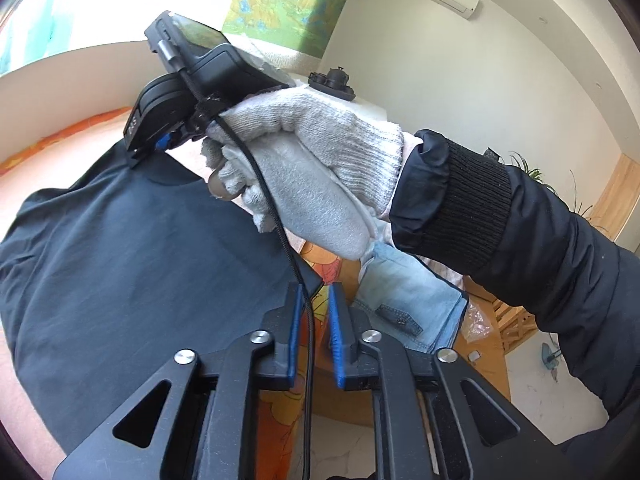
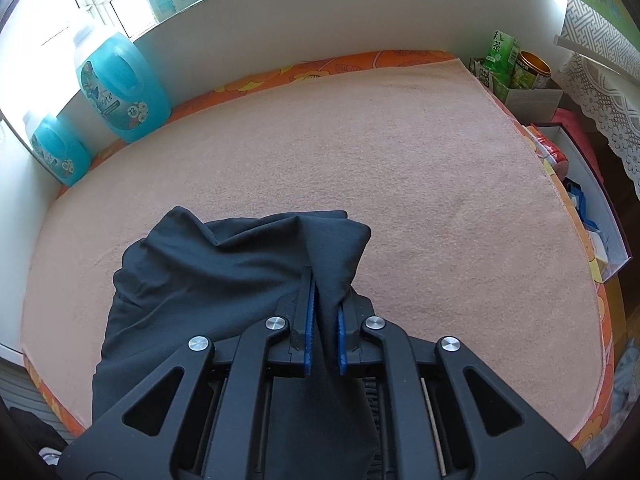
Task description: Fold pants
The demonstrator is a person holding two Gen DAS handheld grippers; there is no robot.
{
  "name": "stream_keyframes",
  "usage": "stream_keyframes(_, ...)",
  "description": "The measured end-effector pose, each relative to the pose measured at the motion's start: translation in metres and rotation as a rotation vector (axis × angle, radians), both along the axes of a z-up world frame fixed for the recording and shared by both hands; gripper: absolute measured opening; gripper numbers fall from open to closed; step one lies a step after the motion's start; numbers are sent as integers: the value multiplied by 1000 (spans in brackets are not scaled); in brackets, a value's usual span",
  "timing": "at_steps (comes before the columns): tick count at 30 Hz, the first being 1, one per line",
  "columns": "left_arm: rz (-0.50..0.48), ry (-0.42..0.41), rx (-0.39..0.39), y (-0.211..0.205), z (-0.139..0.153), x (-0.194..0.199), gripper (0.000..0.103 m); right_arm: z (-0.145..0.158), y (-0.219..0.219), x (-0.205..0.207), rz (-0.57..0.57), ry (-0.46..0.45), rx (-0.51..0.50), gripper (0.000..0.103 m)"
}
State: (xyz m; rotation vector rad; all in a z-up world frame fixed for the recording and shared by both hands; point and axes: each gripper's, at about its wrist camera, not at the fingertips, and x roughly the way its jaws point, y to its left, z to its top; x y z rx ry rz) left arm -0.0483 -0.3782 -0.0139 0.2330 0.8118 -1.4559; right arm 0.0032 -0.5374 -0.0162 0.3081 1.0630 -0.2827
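Centrally, the dark pants (image 2: 208, 264) lie bunched on the peach towel (image 2: 400, 168), at its near edge, with a fold rising between the blue pads of the right gripper (image 2: 325, 320). Its jaws stand narrowly apart with the cloth between them; whether the pads still press on it cannot be told. In the left wrist view the same dark cloth (image 1: 132, 264) spreads wide, and the left gripper (image 1: 314, 320) stands just off its corner, jaws slightly parted with only a black cable (image 1: 308, 340) running through the gap. A gloved hand (image 1: 312, 160) above the pants holds the right gripper's body. Beyond the towel's far left edge, blue detergent bottles (image 2: 120, 80) stand on the sill. Off its right edge sits an open white box (image 2: 600, 216) holding small mixed items, too unclear to name, and behind that a carton with a green tea box (image 2: 500, 56) and a gold-rimmed tin (image 2: 534, 68). Folded denim (image 1: 404, 300) lies past the left gripper.
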Motion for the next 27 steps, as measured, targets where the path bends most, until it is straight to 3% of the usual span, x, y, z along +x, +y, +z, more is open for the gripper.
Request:
stream_keyframes(2, 16, 11, 9, 8, 2, 3, 37, 12, 0, -8, -7, -23, -11, 28)
stream_keyframes(3, 19, 16, 7, 14, 4, 5, 37, 19, 1, -13, -11, -39, -17, 34)
stream_keyframes(8, 52, -14, 10, 52, 15, 12, 49, 56, 12, -51, -35, -136, -36, 38)
stream_keyframes(14, 188, -47, 31, 105, 30, 55, 49, 79, 55, -107, -13, -236, -1, 38)
stream_keyframes(19, 355, -59, 58, 129, 25, 110, 49, 69, 115, -144, 35, -279, 23, 38)
stream_keyframes(24, 515, 67, 71, 148, 8, 169, 49, 54, 168, -160, 89, -278, 30, 38)
stream_keyframes(27, 528, 153, 73, 148, -4, 190, 49, 47, 194, -161, 131, -260, 24, 38)
